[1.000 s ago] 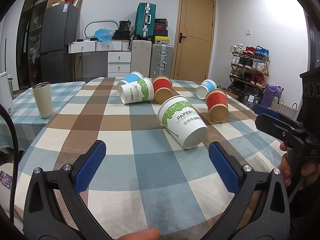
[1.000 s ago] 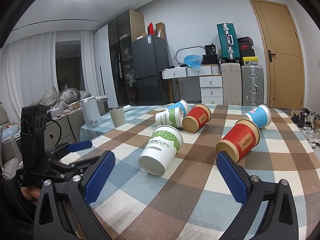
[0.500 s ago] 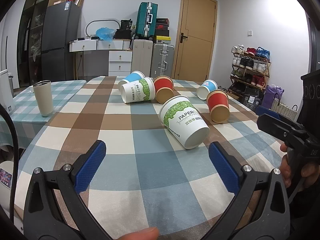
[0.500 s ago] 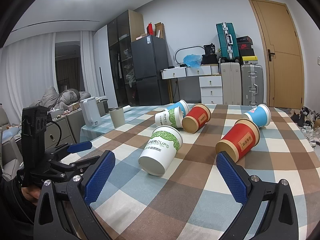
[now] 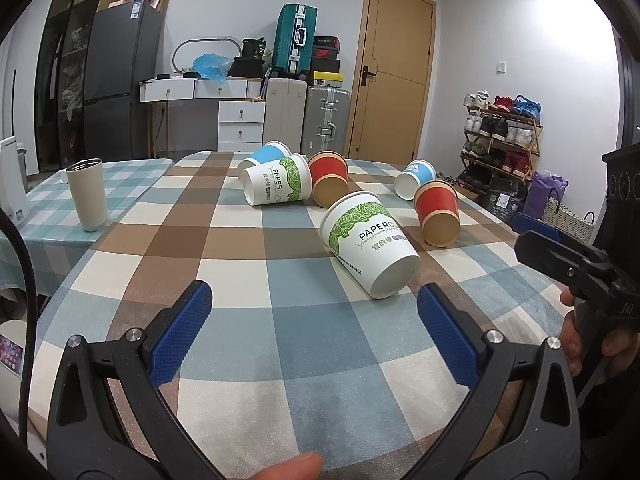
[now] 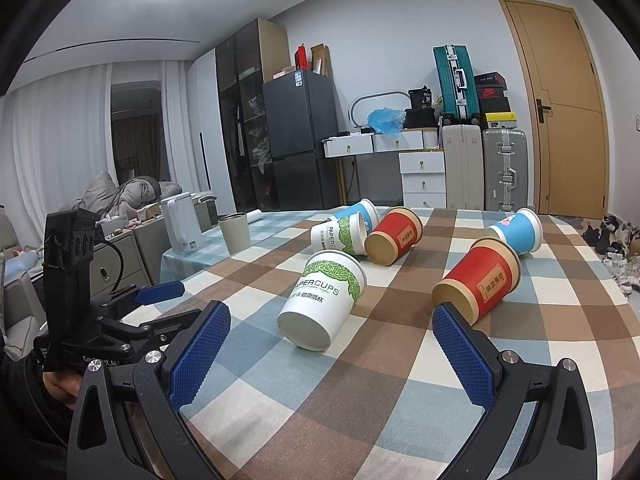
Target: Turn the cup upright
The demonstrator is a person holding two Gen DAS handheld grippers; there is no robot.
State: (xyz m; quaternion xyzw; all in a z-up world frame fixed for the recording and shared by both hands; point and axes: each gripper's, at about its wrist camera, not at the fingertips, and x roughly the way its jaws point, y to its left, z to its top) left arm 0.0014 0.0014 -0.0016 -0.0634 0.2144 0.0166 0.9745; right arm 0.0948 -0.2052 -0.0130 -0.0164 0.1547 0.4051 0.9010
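Several paper cups lie on their sides on a checked tablecloth. The nearest is a white cup with green leaves, also in the right wrist view. A red cup lies to its right, seen closer in the right wrist view. Farther back lie a second white-green cup, a red cup and two blue cups. My left gripper is open and empty, short of the nearest cup. My right gripper is open and empty, just short of the cups.
A beige metal tumbler stands upright at the left on a teal checked cloth, beside a white appliance. The table's right edge drops off near a shoe rack. Suitcases and drawers stand behind the table.
Both grippers have stayed open and almost still; the left view has shifted very slightly. No cup has moved.
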